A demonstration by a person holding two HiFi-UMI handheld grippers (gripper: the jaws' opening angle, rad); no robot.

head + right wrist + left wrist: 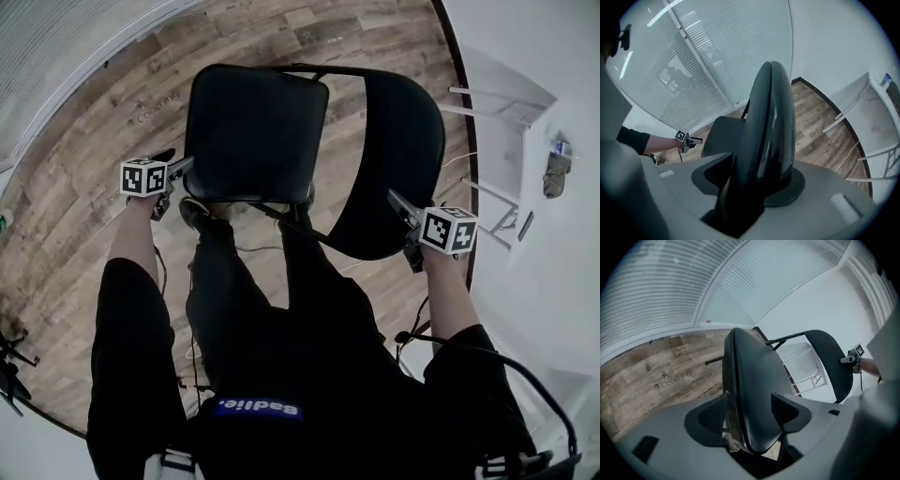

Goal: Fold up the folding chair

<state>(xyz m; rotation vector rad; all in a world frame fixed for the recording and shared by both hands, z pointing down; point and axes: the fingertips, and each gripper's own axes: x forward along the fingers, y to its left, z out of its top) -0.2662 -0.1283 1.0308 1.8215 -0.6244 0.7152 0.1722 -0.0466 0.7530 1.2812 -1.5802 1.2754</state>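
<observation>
The black folding chair stands unfolded on the wood floor, with its seat [255, 131] at centre and its curved backrest [398, 159] to the right. My left gripper [178, 169] is at the seat's near left edge. In the left gripper view the seat's edge [750, 394] runs between the wide jaws of the left gripper [750, 408], and there is slack on the right side. My right gripper [403, 206] sits on the backrest's near edge. In the right gripper view the backrest [768, 122] fills the gap of the right gripper [752, 176], touching both pads.
The person's legs and shoes [202, 214] stand just before the chair. A white metal-framed rack [506, 141] lines the right wall, and window blinds [56, 56] close off the far left. Thin cables [251, 249] lie on the floor under the chair.
</observation>
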